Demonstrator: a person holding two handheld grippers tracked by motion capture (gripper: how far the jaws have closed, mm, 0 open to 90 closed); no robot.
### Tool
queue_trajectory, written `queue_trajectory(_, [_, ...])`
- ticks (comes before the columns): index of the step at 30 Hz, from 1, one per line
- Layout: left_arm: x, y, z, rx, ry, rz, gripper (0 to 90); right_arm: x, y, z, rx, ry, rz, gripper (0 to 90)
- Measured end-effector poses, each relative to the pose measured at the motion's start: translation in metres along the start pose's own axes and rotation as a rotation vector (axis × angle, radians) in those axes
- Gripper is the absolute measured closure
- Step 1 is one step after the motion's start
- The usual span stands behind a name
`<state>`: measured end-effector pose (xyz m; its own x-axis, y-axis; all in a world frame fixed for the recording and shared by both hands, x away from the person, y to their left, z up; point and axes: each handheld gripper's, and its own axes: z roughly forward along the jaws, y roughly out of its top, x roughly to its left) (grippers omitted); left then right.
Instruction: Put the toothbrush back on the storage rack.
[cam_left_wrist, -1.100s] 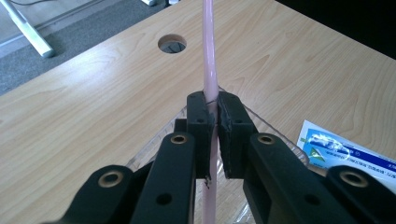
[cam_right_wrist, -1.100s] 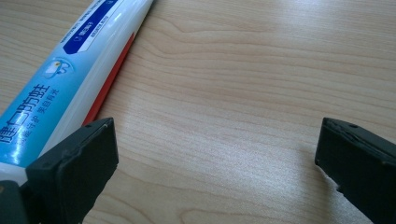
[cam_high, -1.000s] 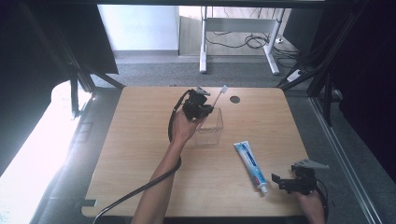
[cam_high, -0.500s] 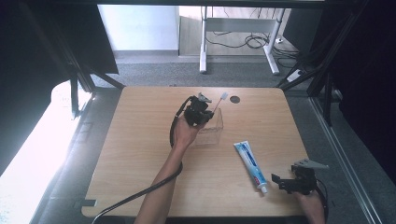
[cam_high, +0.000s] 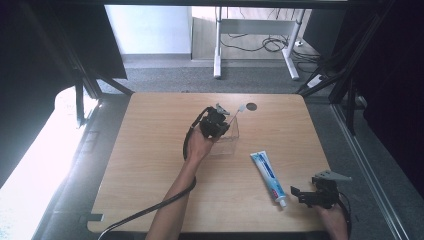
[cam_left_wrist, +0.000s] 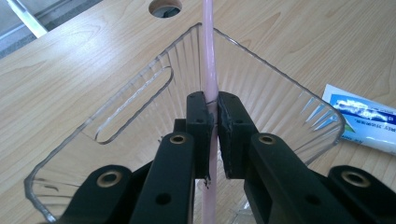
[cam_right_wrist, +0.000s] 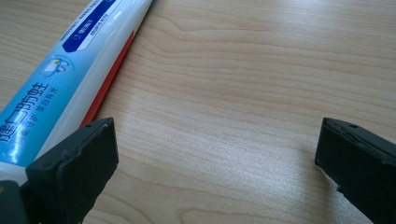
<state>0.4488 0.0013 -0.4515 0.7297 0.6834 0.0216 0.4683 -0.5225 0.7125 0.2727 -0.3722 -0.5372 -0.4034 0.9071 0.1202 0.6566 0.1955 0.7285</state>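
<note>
Left claw (cam_left_wrist: 211, 116) view shows pads pinching the toothbrush (cam_left_wrist: 208, 56).

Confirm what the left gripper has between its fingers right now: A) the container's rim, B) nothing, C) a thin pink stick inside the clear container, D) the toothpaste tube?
C: in the left gripper view the left gripper is clamped on the thin pink stick, which stands inside the clear container; the toothpaste tube lies apart on the table.

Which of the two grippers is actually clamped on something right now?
The left gripper, jaws shut on the pink toothbrush handle inside the clear holder. The right gripper stands open beside the toothpaste tube.
</note>
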Motion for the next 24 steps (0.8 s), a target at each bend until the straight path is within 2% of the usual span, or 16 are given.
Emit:
queue_trajectory(7, [-0.0037,-0.0001,0.0027,0.034,0.018,0.039,83.3,0.0002,0.0001,0.0001,0.001,0.0,0.0,0.0])
queue_trajectory(17, [-0.0076,-0.0018,0.0064,0.033,0.049,0.048,82.6,0.0001,0.0001,0.0,0.002,-0.001,0.0,0.0])
queue_trajectory(19, [-0.0069,-0.0017,0.0078,0.048,0.017,0.045,82.5,0.0002,0.0001,0.0002,0.002,0.0,0.0,0.0])
queue_trajectory(21, [-0.0083,-0.0023,0.0086,0.054,0.039,0.063,82.6,0.0003,0.0001,0.0003,0.002,0.0,-0.001,0.0])
queue_trajectory(22, [-0.0077,-0.0025,0.0089,0.054,0.028,0.057,82.7,0.0004,0.0002,0.0003,0.003,0.001,-0.001,0.0])
queue_trajectory(24, [-0.0077,-0.0031,0.0098,0.056,0.035,0.056,82.5,0.0004,0.0002,0.0004,0.002,0.001,0.0,0.0])
